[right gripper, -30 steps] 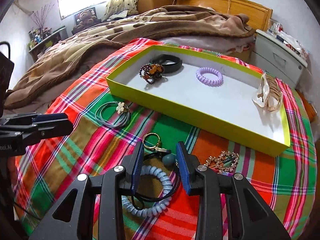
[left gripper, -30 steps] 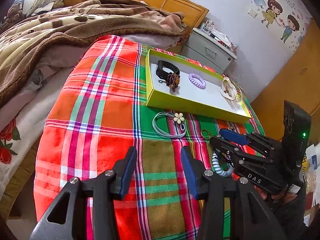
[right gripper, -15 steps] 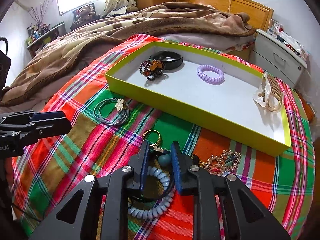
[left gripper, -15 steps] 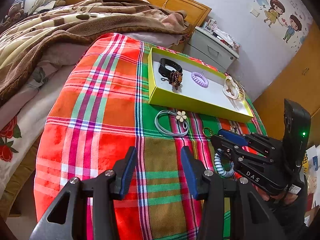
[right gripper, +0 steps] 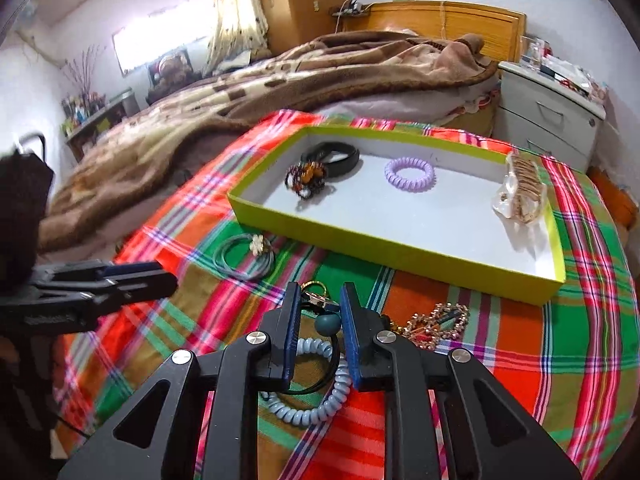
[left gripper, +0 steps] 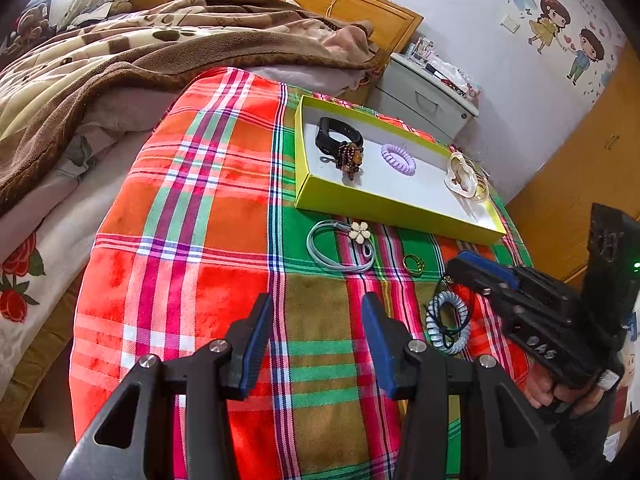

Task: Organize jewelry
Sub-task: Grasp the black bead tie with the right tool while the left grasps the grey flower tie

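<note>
The left gripper (left gripper: 314,340) is held with jaws wide apart. The right gripper (right gripper: 320,330) is held lower, jaws narrowly parted.

The left wrist view looks down over the plaid cloth (left gripper: 208,216) toward the tray (left gripper: 384,208) at 1 o'clock. The right wrist view sits closer, tray (right gripper: 400,248) at 12 o'clock. Both share tray and bed (left gripper: 120,52).
</note>
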